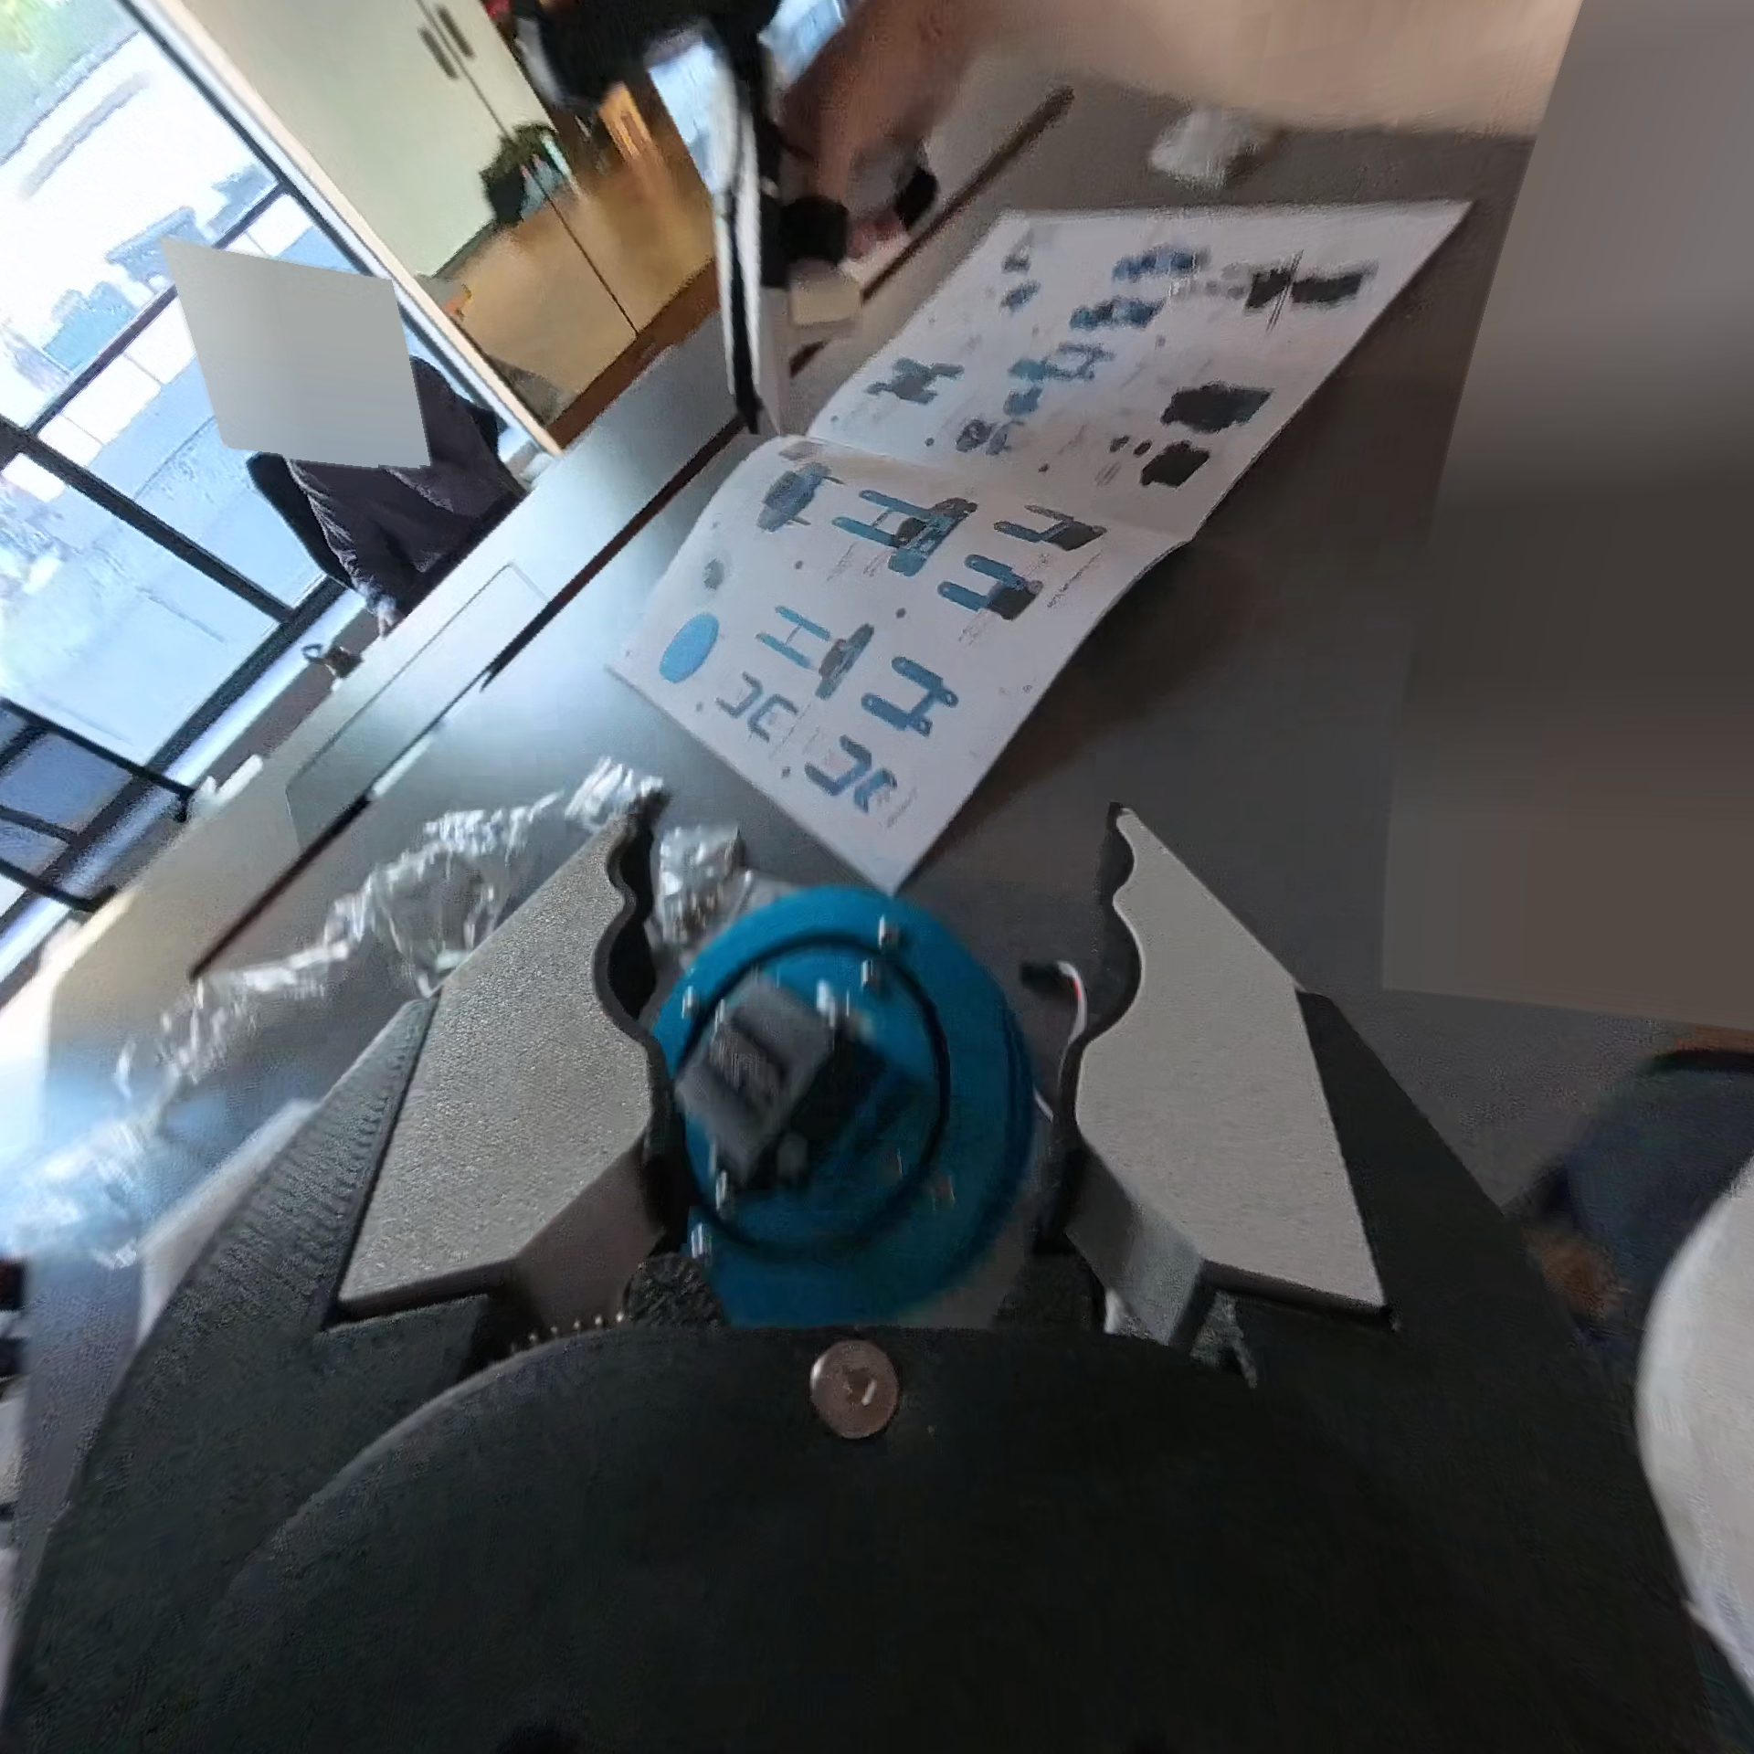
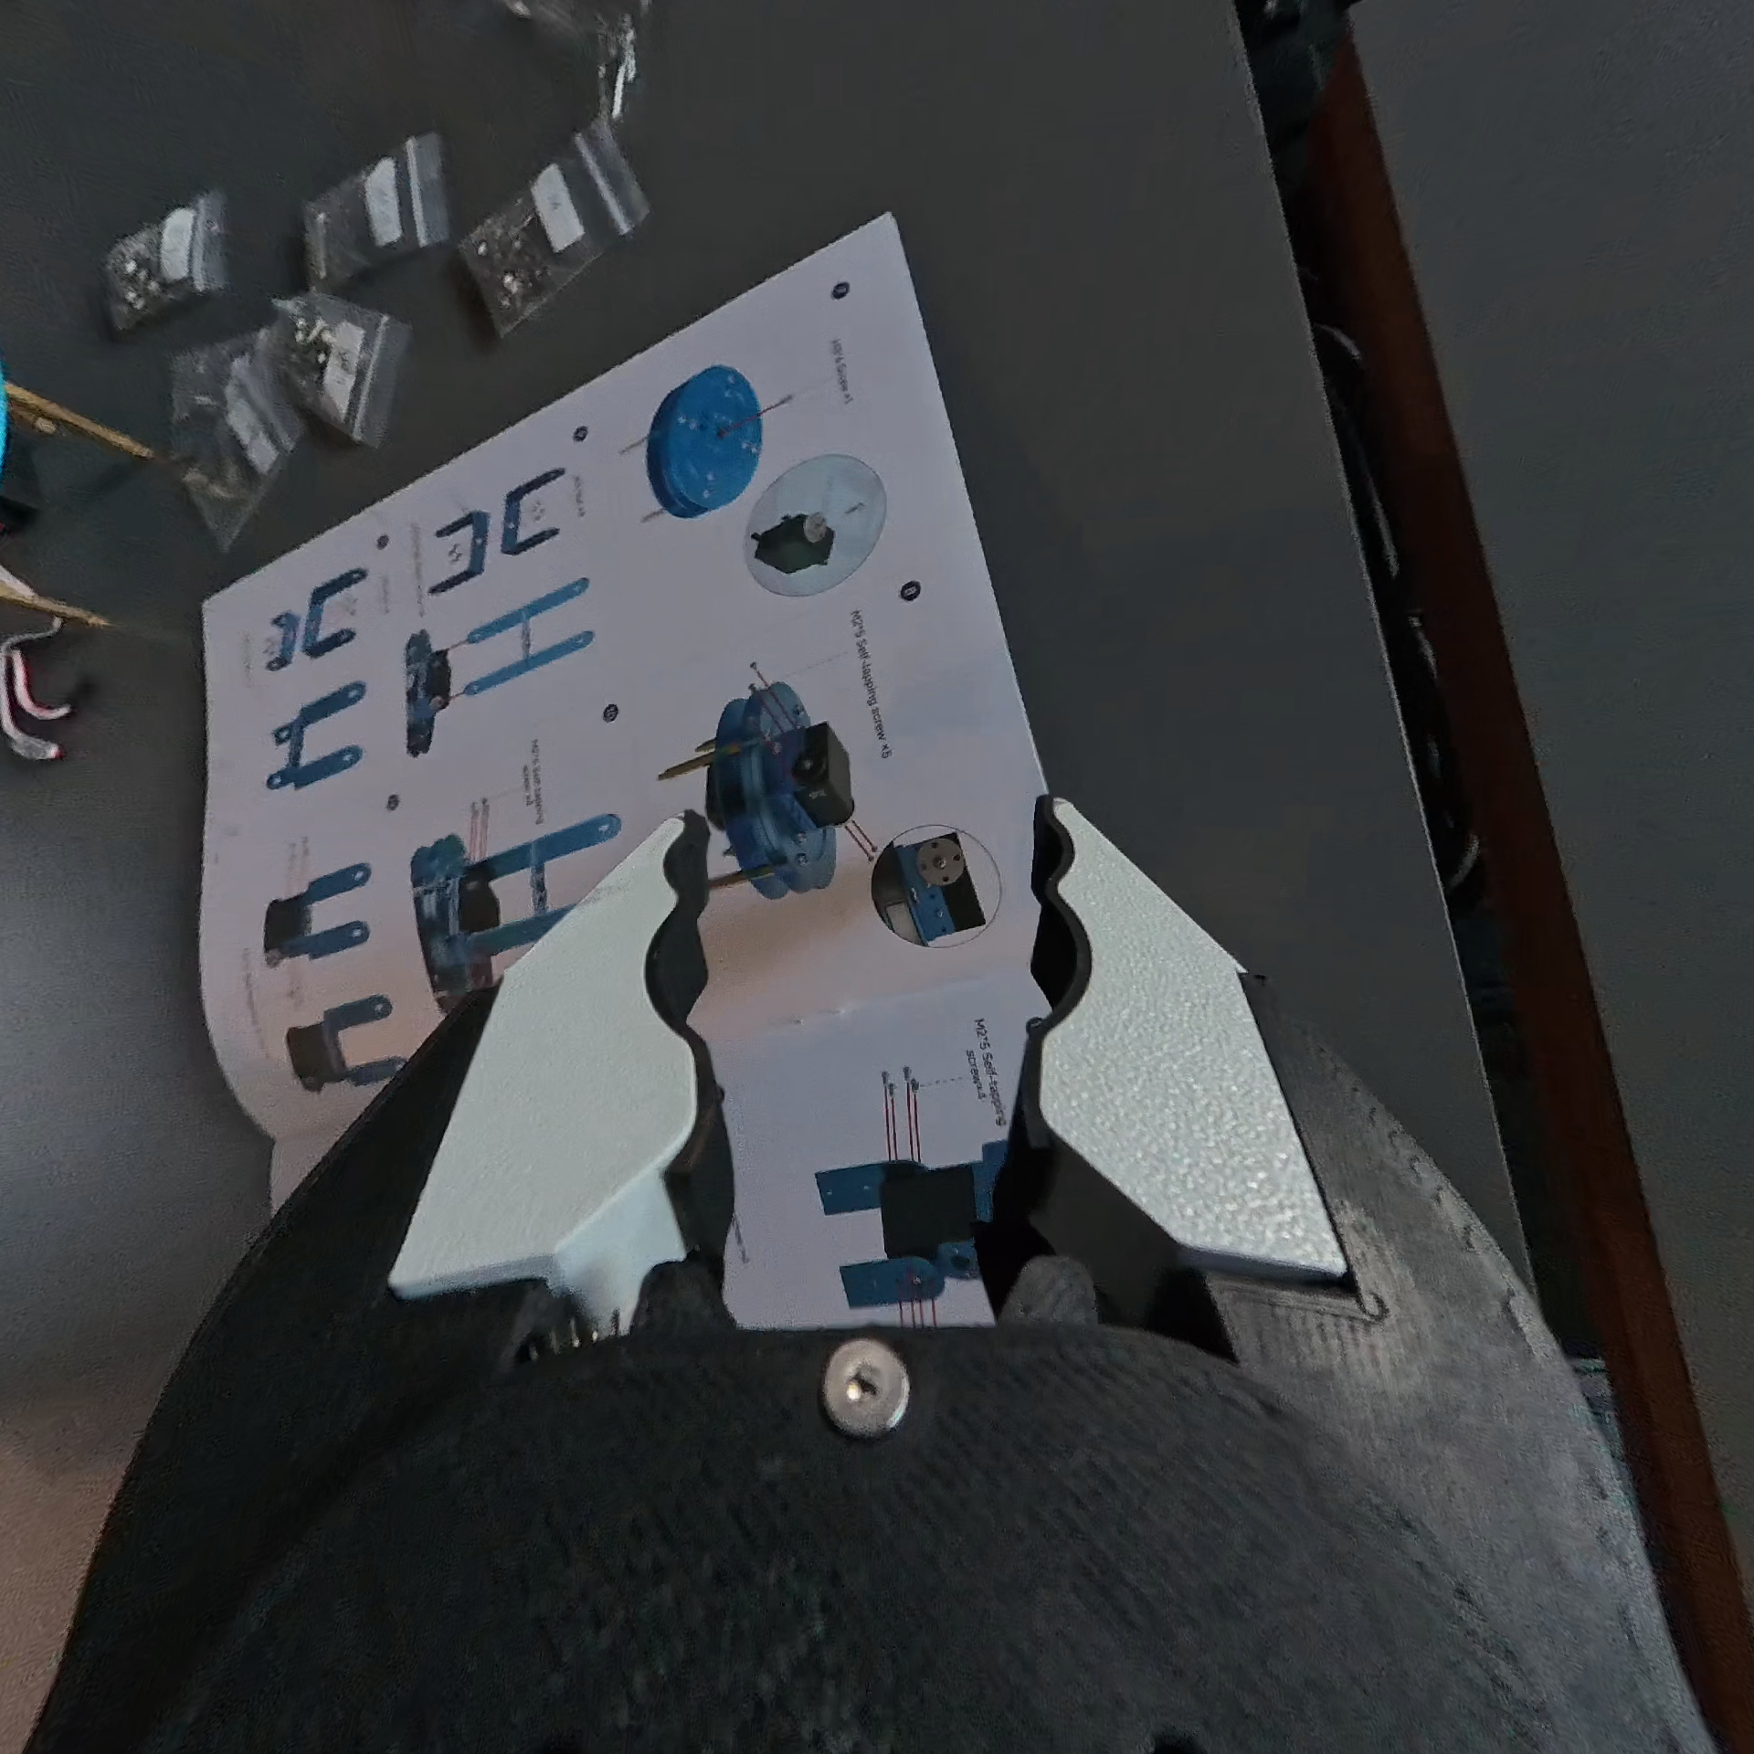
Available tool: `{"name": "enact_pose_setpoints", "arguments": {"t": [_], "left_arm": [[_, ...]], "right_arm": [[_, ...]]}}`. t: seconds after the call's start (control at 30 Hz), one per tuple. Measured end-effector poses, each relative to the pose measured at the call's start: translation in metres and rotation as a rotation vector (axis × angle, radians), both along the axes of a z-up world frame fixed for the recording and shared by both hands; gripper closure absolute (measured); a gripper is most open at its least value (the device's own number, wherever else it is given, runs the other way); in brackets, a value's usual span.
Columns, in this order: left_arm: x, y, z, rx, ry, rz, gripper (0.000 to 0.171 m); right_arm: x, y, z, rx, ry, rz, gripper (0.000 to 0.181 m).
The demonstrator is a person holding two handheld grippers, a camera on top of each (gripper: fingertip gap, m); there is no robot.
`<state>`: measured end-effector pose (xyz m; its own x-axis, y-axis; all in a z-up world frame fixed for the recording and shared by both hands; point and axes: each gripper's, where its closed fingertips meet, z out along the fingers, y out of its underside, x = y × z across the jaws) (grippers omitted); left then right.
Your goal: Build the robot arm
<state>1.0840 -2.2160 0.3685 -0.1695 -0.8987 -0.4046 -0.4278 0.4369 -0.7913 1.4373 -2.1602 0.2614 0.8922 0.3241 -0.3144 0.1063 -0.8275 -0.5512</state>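
Observation:
My left gripper [image 1: 878,826] is shut on a round blue disc assembly [image 1: 911,1215] with a black servo block [image 1: 769,1072] mounted on it; the view is blurred. A white and red wire [image 1: 1055,976] trails from it by the right finger. My right gripper [image 2: 868,816] is open and empty, hovering over an open instruction booklet [image 2: 588,664] with blue part drawings on the dark table [image 2: 1139,380]. The booklet also shows in the left wrist view [image 1: 997,531]. Brass standoffs [image 2: 76,427] and wires [image 2: 28,702] of the held assembly poke in at the left edge.
Several small clear bags of hardware [image 2: 332,313] lie beyond the booklet's far left. A crumpled clear plastic bag [image 1: 427,902] lies left of the left gripper. The table edge [image 2: 1348,664] runs close on the right. A person [image 1: 380,513] stands by windows. My hands' fingertips stand some 40 cm from each other.

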Motion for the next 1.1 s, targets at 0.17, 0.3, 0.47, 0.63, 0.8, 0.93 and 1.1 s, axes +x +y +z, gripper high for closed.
{"name": "enact_pose_setpoints", "arguments": {"t": [0.17, 0.3, 0.47, 0.63, 0.8, 0.93, 1.1], "left_arm": [[0.088, -0.016, -0.058, 0.3, 0.287, -0.011, 0.071], [0.121, -0.028, -0.098, 0.5, 0.381, -0.018, 0.072], [0.148, -0.057, -0.108, 0.616, 0.315, -0.051, 0.088], [0.162, -0.064, -0.114, 0.711, 0.281, -0.044, 0.104], [0.157, -0.083, -0.126, 0.63, 0.3, -0.115, 0.143], [0.145, -0.096, -0.124, 0.652, 0.281, -0.127, 0.147], [0.128, -0.109, -0.119, 0.566, 0.245, -0.121, 0.146]], "right_arm": [[0.007, -0.014, 0.007, -0.102, -0.049, 0.112, 0.105], [0.009, -0.002, 0.011, -0.073, -0.033, 0.166, 0.101], [0.011, 0.006, -0.012, -0.115, -0.004, 0.231, 0.101], [0.002, 0.003, -0.022, -0.146, 0.11, 0.276, 0.113], [0.0, -0.012, -0.023, -0.142, 0.103, 0.295, 0.118], [-0.006, -0.03, -0.022, -0.161, 0.126, 0.297, 0.121], [-0.023, -0.044, -0.019, -0.158, 0.132, 0.324, 0.118]]}}
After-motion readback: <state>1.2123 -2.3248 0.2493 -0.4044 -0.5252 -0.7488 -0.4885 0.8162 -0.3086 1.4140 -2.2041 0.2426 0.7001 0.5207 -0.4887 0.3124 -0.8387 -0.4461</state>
